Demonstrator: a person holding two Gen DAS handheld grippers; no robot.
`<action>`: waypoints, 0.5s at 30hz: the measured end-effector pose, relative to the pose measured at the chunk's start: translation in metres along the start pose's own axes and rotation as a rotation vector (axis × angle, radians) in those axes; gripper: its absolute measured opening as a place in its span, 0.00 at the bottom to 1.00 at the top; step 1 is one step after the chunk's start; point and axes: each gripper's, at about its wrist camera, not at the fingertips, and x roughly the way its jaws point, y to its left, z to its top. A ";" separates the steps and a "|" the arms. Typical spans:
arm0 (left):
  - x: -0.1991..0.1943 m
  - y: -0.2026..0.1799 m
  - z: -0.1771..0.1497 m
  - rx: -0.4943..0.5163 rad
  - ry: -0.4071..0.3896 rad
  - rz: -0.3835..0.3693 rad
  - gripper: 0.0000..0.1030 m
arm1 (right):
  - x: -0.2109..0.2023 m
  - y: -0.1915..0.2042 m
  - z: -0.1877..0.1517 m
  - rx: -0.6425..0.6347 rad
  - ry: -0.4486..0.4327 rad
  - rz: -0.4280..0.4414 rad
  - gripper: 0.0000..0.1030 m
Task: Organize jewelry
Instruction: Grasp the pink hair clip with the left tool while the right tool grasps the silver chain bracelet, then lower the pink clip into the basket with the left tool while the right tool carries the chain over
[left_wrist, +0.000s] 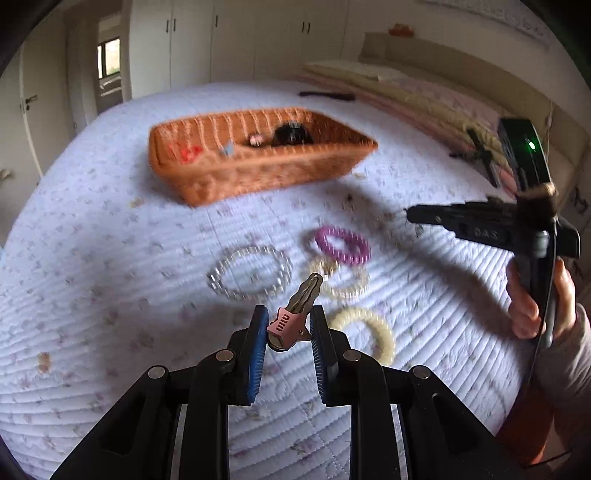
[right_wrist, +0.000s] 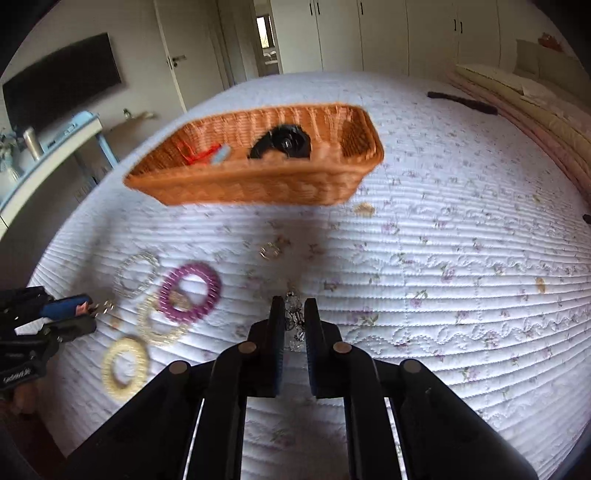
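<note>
A: Biggest thing ahead of the tongs?

B: The orange woven wicker basket (left_wrist: 258, 166), on the quilted floral bedspread (left_wrist: 92, 258) well beyond both.

A: Between?

B: A purple coiled ring (right_wrist: 190, 291) and a cream coiled ring (left_wrist: 373, 332).

A: The left gripper (left_wrist: 288, 325)?

B: Pinching a pink-tabbed metal hair clip (left_wrist: 295, 314).

A: The right gripper (right_wrist: 294, 317)?

B: Pinching a small clear beaded piece (right_wrist: 293, 321).
</note>
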 end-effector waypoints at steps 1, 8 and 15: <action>-0.004 0.001 0.004 -0.005 -0.013 -0.002 0.22 | -0.005 0.000 0.001 0.000 -0.008 0.004 0.11; -0.017 0.007 0.034 -0.007 -0.073 0.008 0.22 | -0.035 0.000 0.019 0.014 -0.065 0.019 0.11; -0.020 0.014 0.077 -0.009 -0.134 0.013 0.22 | -0.055 -0.007 0.057 0.058 -0.090 0.122 0.11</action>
